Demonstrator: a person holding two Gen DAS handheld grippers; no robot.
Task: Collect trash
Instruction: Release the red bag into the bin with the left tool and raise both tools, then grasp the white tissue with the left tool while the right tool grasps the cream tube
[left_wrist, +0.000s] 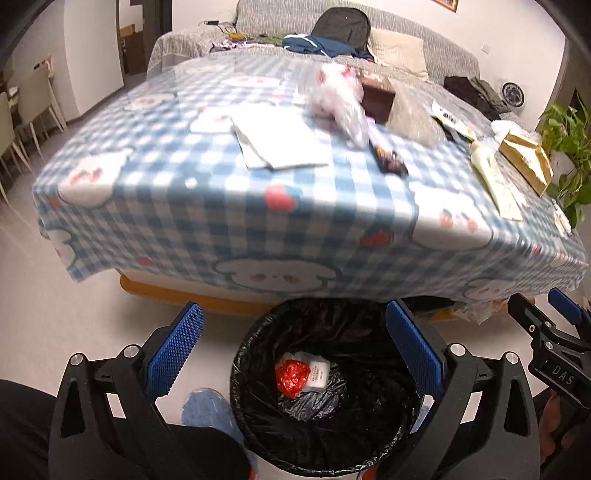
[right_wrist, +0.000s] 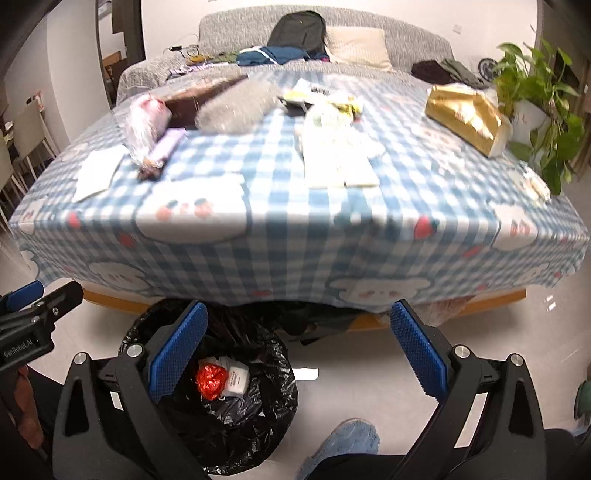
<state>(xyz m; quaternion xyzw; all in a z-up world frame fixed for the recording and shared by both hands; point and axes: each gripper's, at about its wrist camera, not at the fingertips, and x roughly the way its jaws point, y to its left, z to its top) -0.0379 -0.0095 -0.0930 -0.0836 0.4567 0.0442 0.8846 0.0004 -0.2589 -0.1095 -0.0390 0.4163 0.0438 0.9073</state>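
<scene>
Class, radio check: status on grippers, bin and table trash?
Both grippers open, empty. Bin holds red wrapper and white packet. Trash still on table. Nothing blocking.

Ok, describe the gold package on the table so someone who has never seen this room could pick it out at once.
Start at the table under the blue-and-white checked tablecloth, then go to its far right corner, beside the green potted plant. There lies the shiny gold foil-wrapped package, the only metallic gold thing among pale paper and plastic wrappers.
</scene>
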